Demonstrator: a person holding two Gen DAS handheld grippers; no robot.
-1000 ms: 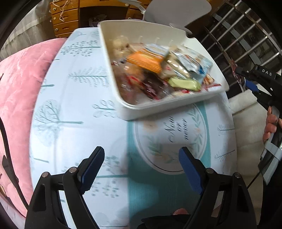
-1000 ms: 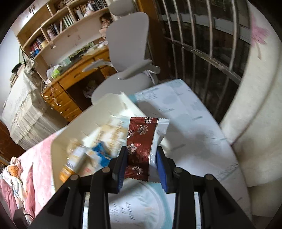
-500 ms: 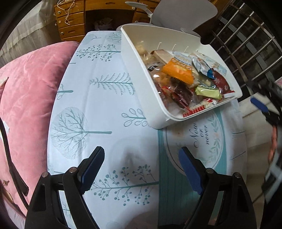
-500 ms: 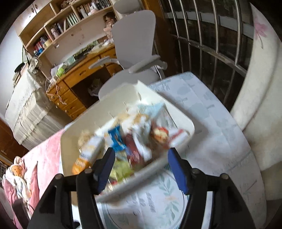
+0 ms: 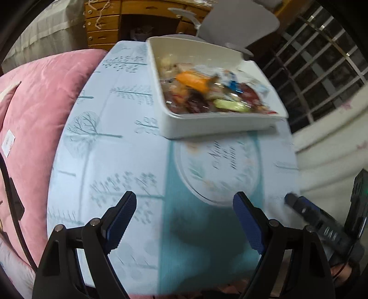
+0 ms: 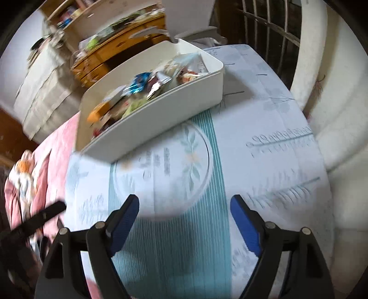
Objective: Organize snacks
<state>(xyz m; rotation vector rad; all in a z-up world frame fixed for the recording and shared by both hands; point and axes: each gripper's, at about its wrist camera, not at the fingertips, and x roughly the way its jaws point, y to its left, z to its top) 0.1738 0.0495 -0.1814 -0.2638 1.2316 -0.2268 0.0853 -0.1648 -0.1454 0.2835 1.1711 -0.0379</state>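
A white plastic bin point(image 5: 220, 125) stands at the far side of the table and holds several wrapped snacks point(image 5: 207, 92), among them an orange packet, a green one and dark red ones. The bin also shows in the right wrist view point(image 6: 161, 115). My left gripper point(image 5: 184, 218) is open and empty above the near part of the table. My right gripper point(image 6: 184, 220) is open and empty above the near table too. Part of the right gripper shows at the right edge of the left wrist view point(image 5: 322, 227). Both views are blurred by motion.
The table wears a pale blue cloth with tree prints point(image 5: 110, 138) and a teal stripe. A pink cushion point(image 5: 34, 110) lies to the left. A grey office chair point(image 5: 239, 20), a wooden desk point(image 5: 103, 27) and barred windows point(image 5: 322, 64) stand behind.
My right gripper let the dark red snack packet go into the bin, opened, and drew back toward the near table edge. My left gripper stayed open and shifted its view slightly.
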